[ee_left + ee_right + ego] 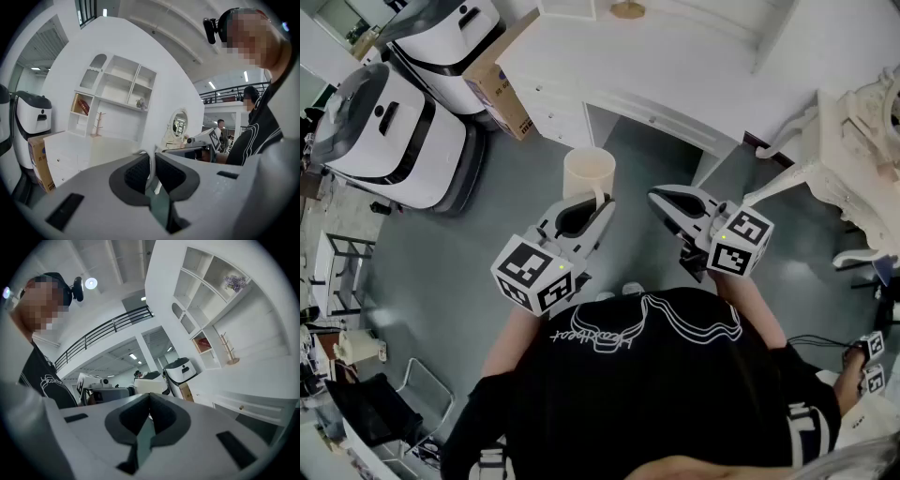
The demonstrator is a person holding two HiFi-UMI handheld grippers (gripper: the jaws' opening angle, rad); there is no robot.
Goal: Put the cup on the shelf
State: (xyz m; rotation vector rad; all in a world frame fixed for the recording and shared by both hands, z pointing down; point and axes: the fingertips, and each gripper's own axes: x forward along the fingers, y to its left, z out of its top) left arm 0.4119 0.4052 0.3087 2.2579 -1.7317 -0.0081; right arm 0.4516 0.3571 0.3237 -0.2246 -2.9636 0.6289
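A cream cup (588, 172) hangs in the air in front of me, over the grey floor. My left gripper (602, 208) is shut on its thin handle (151, 163), which shows pinched between the dark pads in the left gripper view. The cup's pale body (112, 150) fills the space just beyond the jaws. My right gripper (656, 196) is beside it on the right, shut with nothing in it (149, 398). The cup (147, 386) also shows past the right jaws. The white shelf unit (117, 89) (206, 301) stands ahead above a white cabinet (656, 56).
Two white and grey machines (394, 131) and a cardboard box (497, 89) stand at the left. An ornate white table (853, 122) is at the right. On the cabinet top are a wooden mug tree (97, 124) and a round mirror (178, 123).
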